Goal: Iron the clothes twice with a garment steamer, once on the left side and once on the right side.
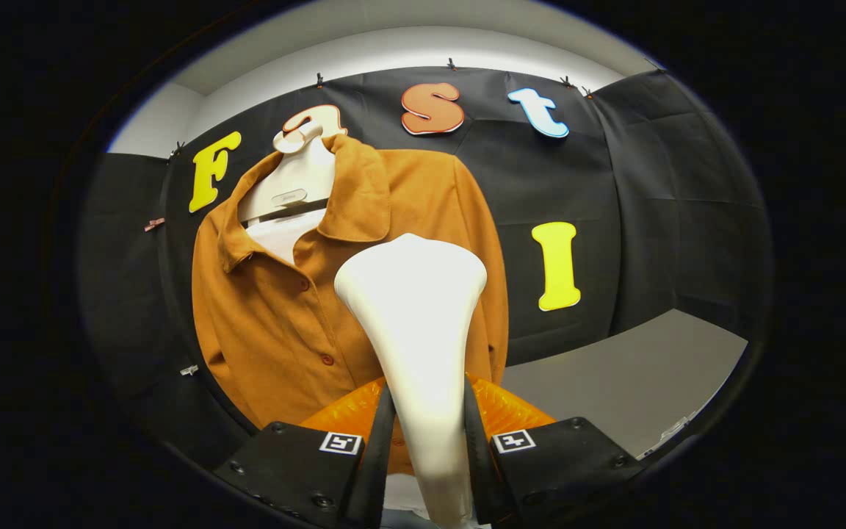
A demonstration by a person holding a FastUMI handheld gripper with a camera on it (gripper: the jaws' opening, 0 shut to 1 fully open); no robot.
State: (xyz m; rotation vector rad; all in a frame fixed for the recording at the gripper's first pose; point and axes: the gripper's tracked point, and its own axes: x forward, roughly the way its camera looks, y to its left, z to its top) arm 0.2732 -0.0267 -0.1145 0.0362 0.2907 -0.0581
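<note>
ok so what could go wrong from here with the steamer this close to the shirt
1. The tongs are shut on the narrow handle of the white steamer; its wide head could twist or slip in that grip.
2. The head sits against the orange shirt near its buttons and may snag them.
3. The shirt hangs on a hanger, so pushing could swing it.

White steamer (pixel 414 294) against hanging rust-brown shirt (pixel 276 323)

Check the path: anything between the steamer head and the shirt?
Nothing visible. The tool is shut on the steamer, whose head is raised in front of the shirt hanging on its hanger. No other object sits between head and fabric; whether they touch cannot be told.
</note>
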